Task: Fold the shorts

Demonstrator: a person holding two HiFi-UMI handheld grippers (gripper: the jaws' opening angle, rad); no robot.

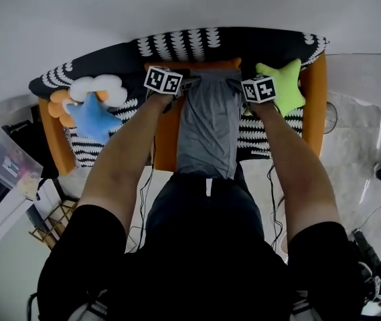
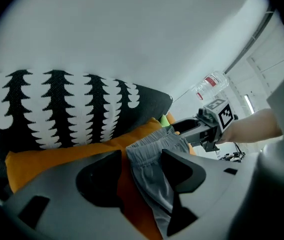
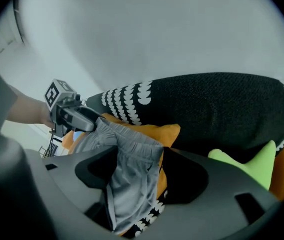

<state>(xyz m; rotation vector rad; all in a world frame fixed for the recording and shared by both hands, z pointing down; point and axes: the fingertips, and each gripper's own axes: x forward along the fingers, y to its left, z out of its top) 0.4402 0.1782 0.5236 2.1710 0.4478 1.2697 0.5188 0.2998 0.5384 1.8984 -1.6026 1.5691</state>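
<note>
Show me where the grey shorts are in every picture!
Head view: grey shorts in the middle, running top to bottom.
Left gripper view: shorts at bottom middle.
Right gripper view: shorts low, left of middle.
Shared landmark: orange cushion underneath.

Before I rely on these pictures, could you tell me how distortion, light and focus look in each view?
Head view: fisheye curves the room; soft, even light; shorts sharp. Left gripper view: black corners; the wall is flat white, without glare. Right gripper view: black corners; the black cushion shows crisp knit.
</note>
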